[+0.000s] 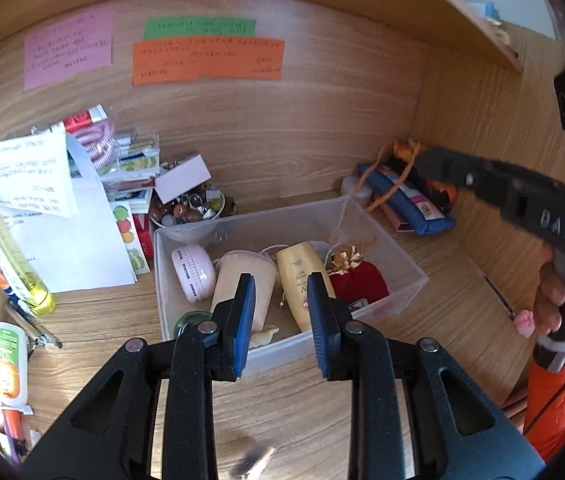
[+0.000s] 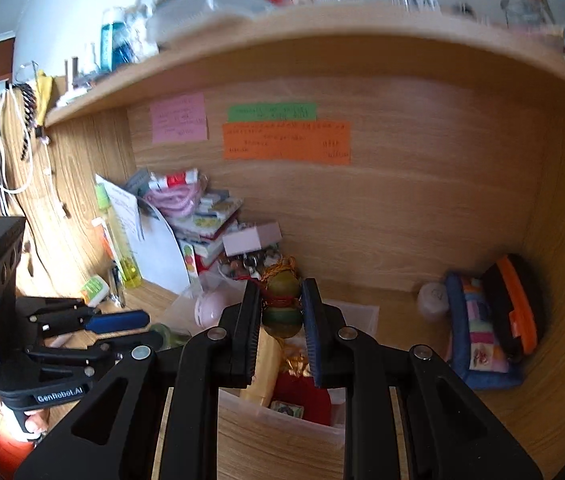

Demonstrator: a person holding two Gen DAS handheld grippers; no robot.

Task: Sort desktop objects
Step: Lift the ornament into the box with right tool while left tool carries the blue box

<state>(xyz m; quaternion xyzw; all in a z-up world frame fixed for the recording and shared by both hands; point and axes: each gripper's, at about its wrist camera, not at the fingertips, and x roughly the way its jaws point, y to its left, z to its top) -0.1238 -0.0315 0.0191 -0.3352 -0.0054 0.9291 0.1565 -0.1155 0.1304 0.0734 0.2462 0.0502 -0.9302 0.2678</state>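
We saw right gripper [image 2: 281,312] at frame centre, jaws clamped on green gourd ornament [image 2: 282,304] with gold cord, held above clear plastic bin [image 2: 282,420]. We noted left gripper [image 1: 280,320] at lower centre of its view, jaws apart, nothing between them, hovering over near edge of same bin. Bin held pink round case [image 1: 193,267], cream tube [image 1: 301,280], red pouch [image 1: 358,282]. Blue pencil case [image 1: 410,204] lay at right, beside bin. Orange note [image 1: 207,62] stuck on back panel, upper centre.
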